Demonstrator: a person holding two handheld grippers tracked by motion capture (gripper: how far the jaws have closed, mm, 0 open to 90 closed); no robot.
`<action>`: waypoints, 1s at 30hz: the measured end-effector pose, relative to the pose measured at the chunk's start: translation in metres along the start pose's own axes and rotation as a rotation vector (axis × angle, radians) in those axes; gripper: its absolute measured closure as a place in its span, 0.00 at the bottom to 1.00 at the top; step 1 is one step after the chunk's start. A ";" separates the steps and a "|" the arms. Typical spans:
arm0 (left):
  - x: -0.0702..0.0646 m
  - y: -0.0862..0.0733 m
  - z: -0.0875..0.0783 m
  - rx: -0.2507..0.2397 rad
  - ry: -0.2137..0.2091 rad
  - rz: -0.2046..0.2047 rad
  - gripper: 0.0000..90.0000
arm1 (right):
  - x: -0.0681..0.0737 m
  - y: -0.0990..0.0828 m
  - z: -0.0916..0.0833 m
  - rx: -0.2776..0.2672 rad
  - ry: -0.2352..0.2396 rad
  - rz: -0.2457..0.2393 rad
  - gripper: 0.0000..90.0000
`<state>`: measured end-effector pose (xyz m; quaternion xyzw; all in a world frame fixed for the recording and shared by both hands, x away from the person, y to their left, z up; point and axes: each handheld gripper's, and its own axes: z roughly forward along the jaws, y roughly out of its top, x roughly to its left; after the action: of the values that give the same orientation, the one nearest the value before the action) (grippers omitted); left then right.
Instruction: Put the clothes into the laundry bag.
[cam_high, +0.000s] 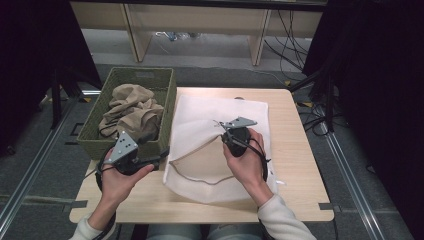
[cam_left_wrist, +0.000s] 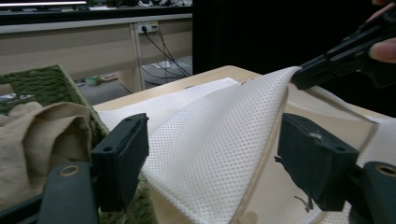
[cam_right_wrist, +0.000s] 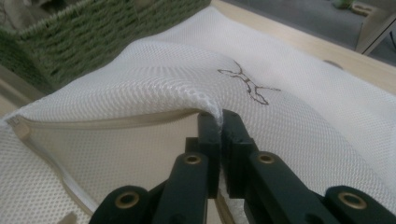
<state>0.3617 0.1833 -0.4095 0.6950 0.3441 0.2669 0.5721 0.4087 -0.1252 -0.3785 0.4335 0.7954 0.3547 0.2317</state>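
Observation:
A white mesh bag (cam_high: 200, 112) lies flat on the wooden table (cam_high: 295, 165), its zippered mouth facing the near left. My right gripper (cam_high: 222, 127) is shut on the upper edge of that mouth and holds it lifted into a peak; the pinch shows close up in the right gripper view (cam_right_wrist: 219, 119). My left gripper (cam_high: 161, 157) sits at the bag's left side beside the basket. Its jaws stand wide open (cam_left_wrist: 215, 128), and the raised mesh (cam_left_wrist: 210, 140) lies beyond them untouched.
A green woven basket (cam_high: 112, 82) holding crumpled beige cloth (cam_high: 132, 110) stands at the table's left edge, just behind the left hand. Bare tabletop runs along the right side and near edge. Shelving legs and cables lie on the floor beyond.

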 end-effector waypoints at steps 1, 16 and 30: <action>0.001 0.001 0.000 0.002 0.005 -0.001 0.25 | -0.003 0.001 -0.001 -0.018 -0.001 -0.029 0.98; 0.047 0.014 0.013 0.075 0.134 -0.006 0.16 | -0.006 0.010 -0.009 -0.095 -0.017 -0.040 0.98; 0.092 0.023 0.046 0.246 0.198 -0.032 0.13 | -0.006 0.012 -0.010 -0.104 -0.025 -0.040 0.98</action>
<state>0.4573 0.2247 -0.3984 0.7247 0.4400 0.2809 0.4499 0.4110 -0.1294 -0.3621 0.4093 0.7815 0.3852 0.2710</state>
